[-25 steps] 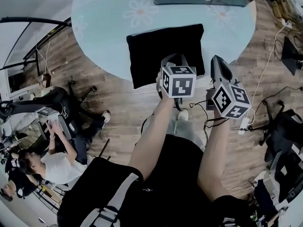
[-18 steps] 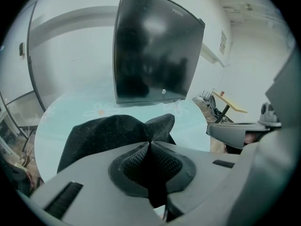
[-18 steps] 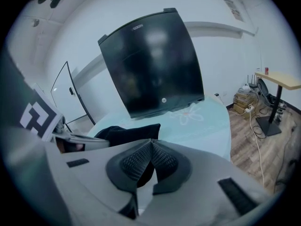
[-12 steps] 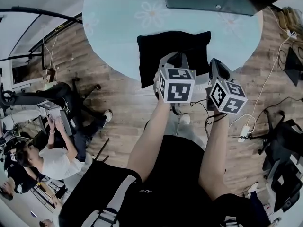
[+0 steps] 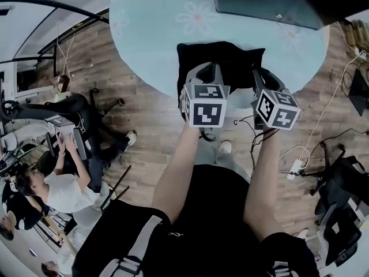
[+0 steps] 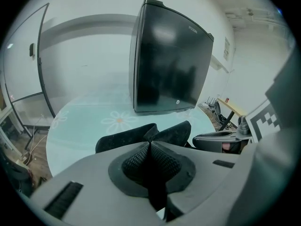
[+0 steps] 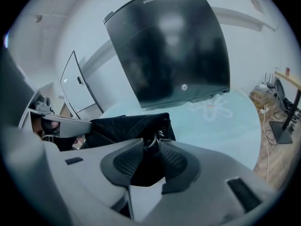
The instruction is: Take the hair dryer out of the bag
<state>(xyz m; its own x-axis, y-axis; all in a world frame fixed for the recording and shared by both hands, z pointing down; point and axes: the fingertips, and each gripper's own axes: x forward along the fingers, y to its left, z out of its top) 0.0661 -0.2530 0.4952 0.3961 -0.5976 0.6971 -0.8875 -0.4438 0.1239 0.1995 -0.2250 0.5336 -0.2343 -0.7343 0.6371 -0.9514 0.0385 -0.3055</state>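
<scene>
Nearest me, my left hand-held gripper (image 6: 150, 145) has its ribbed dark pads pressed together. The black cloth rises in two lobes that meet right at the tips, so I judge it is clamped on a pinch of the bag (image 5: 230, 59). My right hand-held gripper (image 7: 151, 145) has just been opening its jaws. A small metal ring (image 7: 150, 139), probably the zip pull, stands in the gap at the tips, and the pads do not appear to press on it.

The bag lies straight ahead of both tips and slightly below them, at the near edge of the worktop (image 5: 155, 33). Its long axis runs left to right across my view. My left tips are over its near middle and my right tips at its near right corner, so my right hand is the one at the ring. I would expect the next move to be closing on that ring and drawing it along the bag while my left holds the cloth taut.

The bag is soft, matte and slightly fuzzy, a slumped rectangle. I cannot see the hair dryer; I take it to be inside the bag.

The worktop is round, pale blue and glassy, printed with a daisy (image 5: 198, 19). At its far side stands a glossy black panel (image 5: 271, 2).
</scene>
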